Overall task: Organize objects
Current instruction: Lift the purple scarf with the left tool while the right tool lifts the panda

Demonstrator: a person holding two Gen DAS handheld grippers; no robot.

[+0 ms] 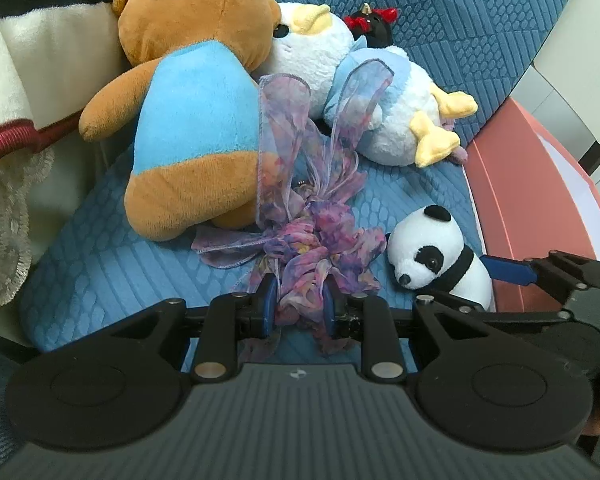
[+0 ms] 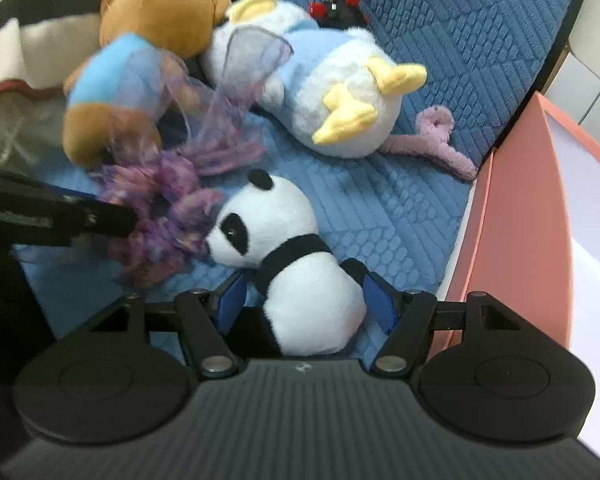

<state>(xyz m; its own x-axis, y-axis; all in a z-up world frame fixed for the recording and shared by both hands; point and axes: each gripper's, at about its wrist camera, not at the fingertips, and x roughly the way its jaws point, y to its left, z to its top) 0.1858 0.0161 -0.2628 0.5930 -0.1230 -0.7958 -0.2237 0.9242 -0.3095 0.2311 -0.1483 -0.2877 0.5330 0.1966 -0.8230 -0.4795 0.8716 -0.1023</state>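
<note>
My left gripper (image 1: 299,307) is shut on a purple floral ribbon bow (image 1: 300,236), whose sheer loops rise in front of the brown teddy bear (image 1: 188,120). The bow also shows blurred in the right wrist view (image 2: 168,200). My right gripper (image 2: 306,300) is open with its blue pads on either side of a small panda plush (image 2: 296,272); whether they touch it I cannot tell. The panda also shows in the left wrist view (image 1: 436,256), with the right gripper's finger (image 1: 508,268) beside it.
A white and blue duck plush (image 1: 380,100) lies behind, also seen in the right wrist view (image 2: 332,92). A small black toy with red bows (image 1: 374,24) sits beyond it. A purple plush strip (image 2: 440,140) lies right. A pink box (image 2: 516,220) stands at the right edge. Striped blanket (image 1: 28,60) at left.
</note>
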